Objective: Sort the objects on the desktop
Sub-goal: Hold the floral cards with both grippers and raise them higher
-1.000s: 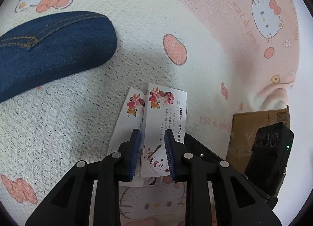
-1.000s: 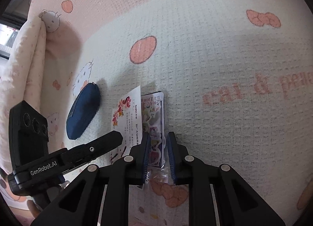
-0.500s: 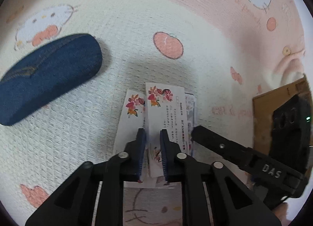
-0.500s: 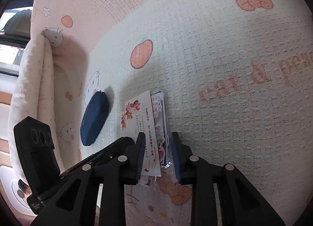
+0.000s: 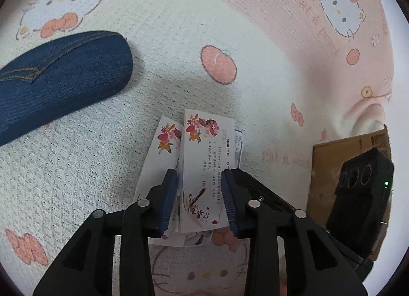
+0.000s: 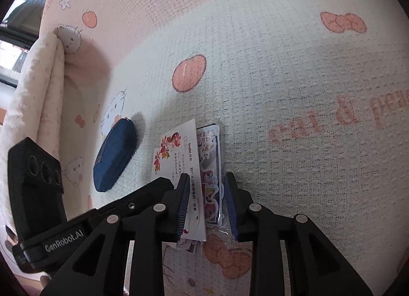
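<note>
Between our left gripper (image 5: pixel 199 193), jaws just opening, lies a loose card (image 5: pixel 207 157); our right gripper (image 6: pixel 205 201) gapes over stickers (image 6: pixel 211 168). Closing could crumple both.

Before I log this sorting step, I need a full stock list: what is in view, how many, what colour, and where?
glasses case: one, dark blue denim, lying on the blanket to the left of the cards.
flower cards: two showing, white with red flowers, overlapping, the top one between the left tongs' pads.
sticker pack: one, blue-edged in clear wrap, partly under the cards, between the right tongs' pads.
blanket: one, cream and pink with cat faces, apples and bows, under everything.
cardboard box: one, brown, at the right edge.
left tongs: black with blue pads, jaws just opened, not pressing the card.
right tongs: black with blue pads, jaws apart around the pack.
</note>
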Tool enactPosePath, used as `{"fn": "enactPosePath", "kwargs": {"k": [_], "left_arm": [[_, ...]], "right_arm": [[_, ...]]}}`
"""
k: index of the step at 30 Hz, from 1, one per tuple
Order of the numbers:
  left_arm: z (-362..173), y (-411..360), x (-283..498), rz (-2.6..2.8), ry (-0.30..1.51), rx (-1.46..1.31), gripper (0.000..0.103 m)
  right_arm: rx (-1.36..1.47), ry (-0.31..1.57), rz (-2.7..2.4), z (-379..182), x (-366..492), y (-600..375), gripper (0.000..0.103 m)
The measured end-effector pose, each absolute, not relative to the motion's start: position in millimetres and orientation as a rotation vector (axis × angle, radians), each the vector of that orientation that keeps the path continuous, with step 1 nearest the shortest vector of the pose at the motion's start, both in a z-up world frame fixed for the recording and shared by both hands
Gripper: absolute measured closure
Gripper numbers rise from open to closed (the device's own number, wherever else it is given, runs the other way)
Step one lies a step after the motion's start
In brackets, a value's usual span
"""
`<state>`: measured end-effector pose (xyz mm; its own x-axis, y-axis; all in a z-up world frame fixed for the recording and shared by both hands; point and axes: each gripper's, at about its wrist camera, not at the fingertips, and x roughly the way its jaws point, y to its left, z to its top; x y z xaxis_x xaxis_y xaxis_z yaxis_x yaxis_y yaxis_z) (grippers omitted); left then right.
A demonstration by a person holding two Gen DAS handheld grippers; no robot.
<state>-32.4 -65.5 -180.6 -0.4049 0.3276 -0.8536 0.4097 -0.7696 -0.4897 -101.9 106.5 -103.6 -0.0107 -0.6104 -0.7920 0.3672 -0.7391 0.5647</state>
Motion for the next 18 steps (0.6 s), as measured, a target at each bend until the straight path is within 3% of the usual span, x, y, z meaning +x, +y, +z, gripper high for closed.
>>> {"fn": "enactPosePath", "kwargs": {"k": [2, 3, 5, 9, 13, 15, 18], "left_arm": [[-180, -65, -29, -2.361, 1.044, 1.679, 0.074], [-181, -64, -29, -2.350, 1.025, 1.682, 0.086], [-183, -63, -28, -2.342, 0.966, 1.688, 0.093], [-184, -61, -26, -2.354, 1.032, 1.714, 0.093], [-184, -64, -23, -2.352, 1.095, 1.717, 0.092], [-186, -69, -22, -2.329, 1.185, 1.701, 0.080], [-187, -73, -23, -2.326, 1.210, 1.694, 0.078]], "right_arm": [[1.582, -0.239, -1.834, -103, -100, 104, 0.079], [1.582, -0.233, -1.838, -103, -100, 104, 0.079], [1.583, -0.240, -1.839, -102, -100, 104, 0.078], [1.575, -0.188, -1.879, -100, -99, 102, 0.079], [1.545, -0.039, -1.935, -96, -96, 93, 0.086], [1.541, -0.020, -1.933, -96, -96, 92, 0.087], [1.531, -0.058, -1.905, -95, -97, 93, 0.087]]}}
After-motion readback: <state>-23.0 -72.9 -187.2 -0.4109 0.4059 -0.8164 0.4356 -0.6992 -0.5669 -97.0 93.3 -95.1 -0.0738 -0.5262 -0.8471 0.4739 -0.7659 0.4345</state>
